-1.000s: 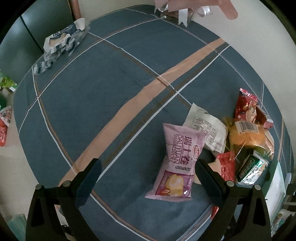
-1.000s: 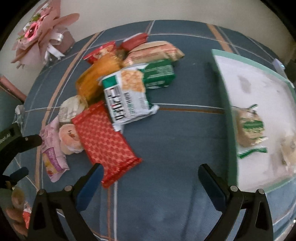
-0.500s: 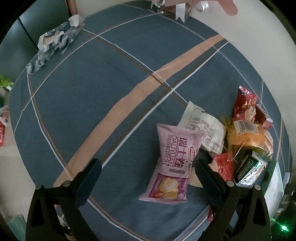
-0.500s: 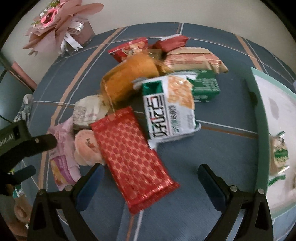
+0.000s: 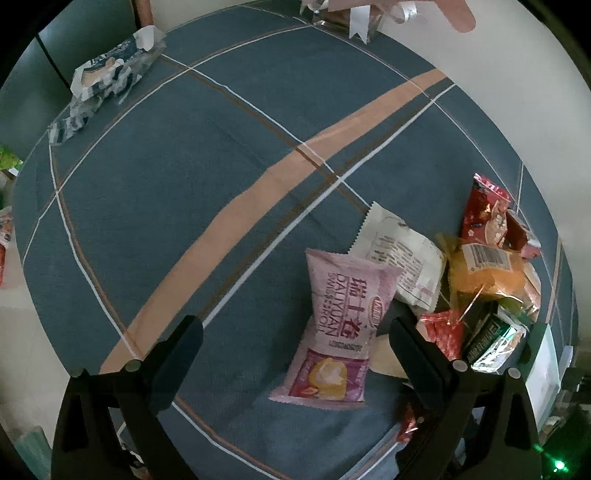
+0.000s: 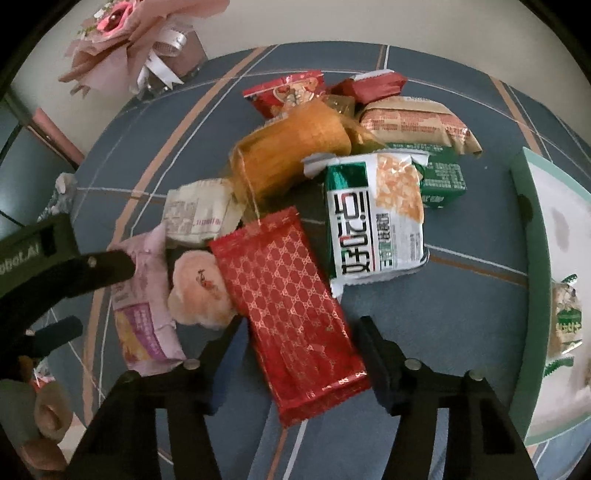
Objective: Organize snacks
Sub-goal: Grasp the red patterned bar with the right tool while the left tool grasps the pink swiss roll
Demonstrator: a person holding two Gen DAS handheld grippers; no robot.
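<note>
right gripper: jaws closing, the red patterned packet between them; its near half lies in the gap, and whether the pads press it yet cannot be told. to do this step well: close squarely across the packet's width, near its middle, and lift straight up so the gold string of the orange bag, draped over its far end, slips off rather than dragging the pile.

left gripper: jaws wide apart, gripping nothing; the pink swiss roll packet lies flat in the gap, nearer the right finger, apart from both.

just beside the red packet: a round peach-coloured pastry, touching its left edge, and a pale wrapped bun beyond.

further: green-and-white cracker pack, overlapping a dark green box; a tan cracker pack; two red bags at the far edge of the pile.

right edge: green-rimmed tray, a wrapped snack already inside, the likely destination.

far: pink bouquet on the blue plaid tabletop.
</note>
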